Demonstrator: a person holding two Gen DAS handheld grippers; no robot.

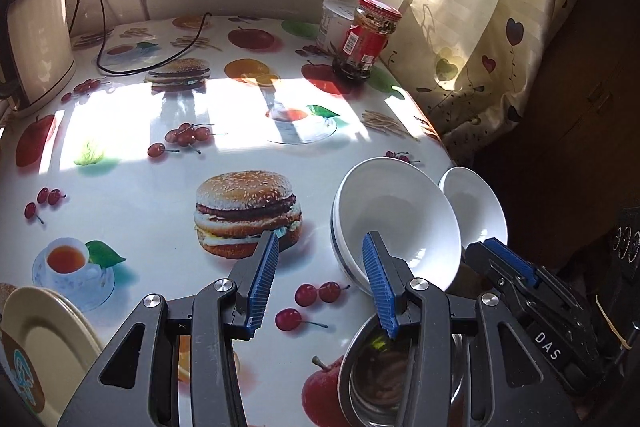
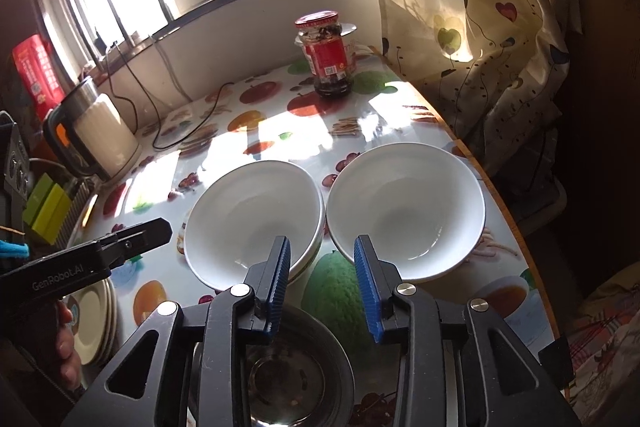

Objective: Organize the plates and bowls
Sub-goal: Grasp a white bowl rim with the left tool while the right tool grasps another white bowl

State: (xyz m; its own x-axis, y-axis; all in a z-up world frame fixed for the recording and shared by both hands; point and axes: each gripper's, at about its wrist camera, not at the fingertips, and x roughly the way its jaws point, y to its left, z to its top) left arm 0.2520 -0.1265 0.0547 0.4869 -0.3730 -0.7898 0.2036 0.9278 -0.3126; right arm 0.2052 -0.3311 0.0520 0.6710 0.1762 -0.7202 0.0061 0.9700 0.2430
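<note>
Both tongs hang open and empty; the single white bowl (image 2: 406,215) lies at one o'clock of the right tongs (image 2: 322,289), nearer than the left tongs (image 1: 320,281).

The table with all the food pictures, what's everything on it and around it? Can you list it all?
White bowls: at least two nested, centre of table.
Single white bowl: one, right of the stack, near the table edge.
Metal bowl: one, silver, nearest edge, below the jaws.
Plates: small stack, cream, near left corner.
Jar: one, red lid and label, far side.
White tub: one, behind the jar.
Kettle: one, cream and steel, far left.
Curtain: cream with hearts, right.
Left gripper: jaws open, empty.
Right gripper: jaws open, empty.
</note>
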